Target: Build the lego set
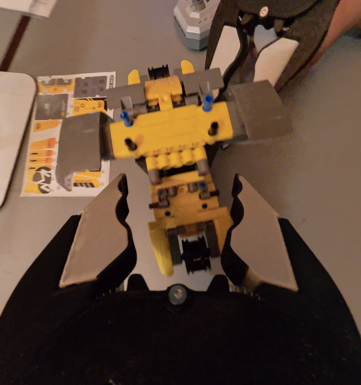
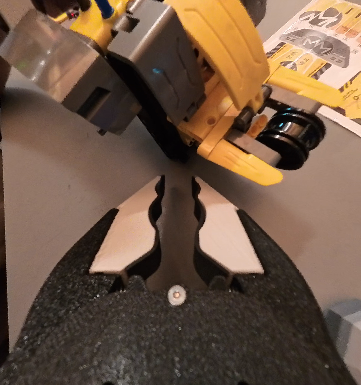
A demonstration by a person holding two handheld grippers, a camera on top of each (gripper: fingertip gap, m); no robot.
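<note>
Grey table (image 1: 321, 187) carries everything, and the biggest thing on it is a yellow and grey brick model (image 1: 171, 129), a vehicle-like build with dark grey side panels, blue pins and a black wheel (image 2: 290, 137) at one end. Left of the model, partly under one of its grey panels, lies a sticker sheet (image 1: 48, 145) printed in yellow, orange and black. Beyond the sheet a white rounded object (image 1: 6, 135) reaches in from the table edge; I cannot tell what it is. Past the far end of the model sits a light grey block (image 1: 192, 31).

Left gripper (image 1: 179, 177) has its jaws wide apart, one on each side of the model's near end, and its fingers (image 1: 104, 225) look just clear of the bricks, though blur hides any contact. Right gripper (image 2: 178, 177) hangs just short of the model's far side, jaws narrowly parted with only bare table between them, holding nothing.
</note>
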